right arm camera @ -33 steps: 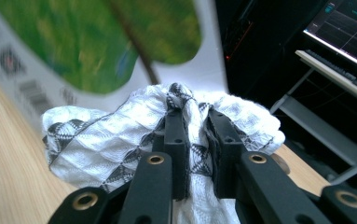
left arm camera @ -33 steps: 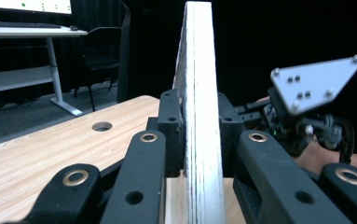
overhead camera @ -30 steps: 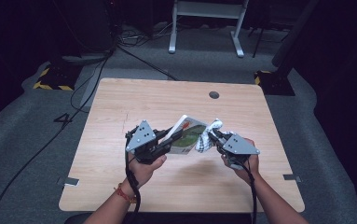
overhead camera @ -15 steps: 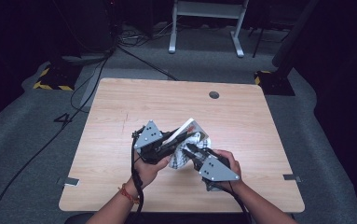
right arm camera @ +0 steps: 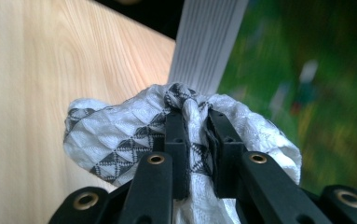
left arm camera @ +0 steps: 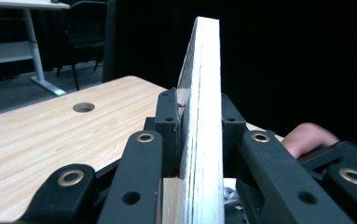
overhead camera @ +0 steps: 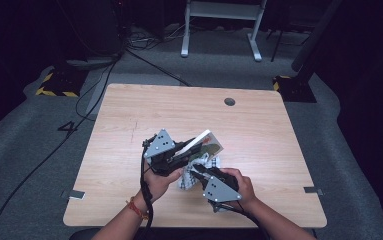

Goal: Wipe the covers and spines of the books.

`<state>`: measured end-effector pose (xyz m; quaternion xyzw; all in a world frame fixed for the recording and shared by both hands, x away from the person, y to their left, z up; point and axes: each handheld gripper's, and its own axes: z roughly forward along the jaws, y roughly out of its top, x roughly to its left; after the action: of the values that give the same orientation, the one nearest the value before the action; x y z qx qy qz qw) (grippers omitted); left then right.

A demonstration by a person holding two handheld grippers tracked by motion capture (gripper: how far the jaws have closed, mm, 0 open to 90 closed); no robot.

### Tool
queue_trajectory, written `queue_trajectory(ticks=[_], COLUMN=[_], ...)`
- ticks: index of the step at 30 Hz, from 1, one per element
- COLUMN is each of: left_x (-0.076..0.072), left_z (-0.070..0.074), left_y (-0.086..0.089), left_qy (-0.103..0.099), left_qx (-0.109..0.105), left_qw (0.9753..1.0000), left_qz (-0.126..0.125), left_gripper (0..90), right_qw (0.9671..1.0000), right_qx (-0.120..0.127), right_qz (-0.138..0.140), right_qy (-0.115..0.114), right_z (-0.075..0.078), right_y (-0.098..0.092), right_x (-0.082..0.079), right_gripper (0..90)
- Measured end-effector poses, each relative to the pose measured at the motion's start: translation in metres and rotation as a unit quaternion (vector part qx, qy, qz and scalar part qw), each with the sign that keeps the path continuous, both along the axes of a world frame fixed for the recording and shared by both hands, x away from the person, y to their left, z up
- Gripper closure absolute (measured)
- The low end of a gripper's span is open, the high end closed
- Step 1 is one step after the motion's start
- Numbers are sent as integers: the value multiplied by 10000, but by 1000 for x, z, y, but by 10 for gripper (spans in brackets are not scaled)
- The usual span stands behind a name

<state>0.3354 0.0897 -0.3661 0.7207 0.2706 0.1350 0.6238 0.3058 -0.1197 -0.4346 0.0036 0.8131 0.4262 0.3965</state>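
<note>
Left gripper (overhead camera: 195, 146) is clamping its fingers on the book (overhead camera: 206, 142), mid-frame over the tabletop (overhead camera: 259, 135). Right gripper (overhead camera: 195, 175) is pinching the cloth (right arm camera: 120, 135) against it.

A wooden table (overhead camera: 259, 135) with a cable hole (overhead camera: 229, 102); behind, a white desk frame (overhead camera: 219, 25).

Wooden table (overhead camera: 129, 125) on grey carpet (overhead camera: 29, 150), dark room
</note>
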Motion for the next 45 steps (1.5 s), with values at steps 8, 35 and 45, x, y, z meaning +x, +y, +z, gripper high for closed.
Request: queue_trajectory(ticks=[8, 35, 45], left_x=[-3, -2, -2], left_z=[5, -1, -9], left_y=[9, -6, -18], left_qy=[-165, -219, -108], left_qx=[-68, 428, 570], left_qw=[9998, 9988, 9981], left_qz=[127, -40, -190], left_gripper=[764, 791, 792], right_qw=[9988, 9869, 9823], right_qx=[-164, 1465, 1802], right_qz=[-394, -591, -404], right_qy=[228, 341, 309], right_z=[-18, 61, 80], right_y=[-15, -60, -63], right_x=[22, 27, 20], right_gripper=[799, 798, 797])
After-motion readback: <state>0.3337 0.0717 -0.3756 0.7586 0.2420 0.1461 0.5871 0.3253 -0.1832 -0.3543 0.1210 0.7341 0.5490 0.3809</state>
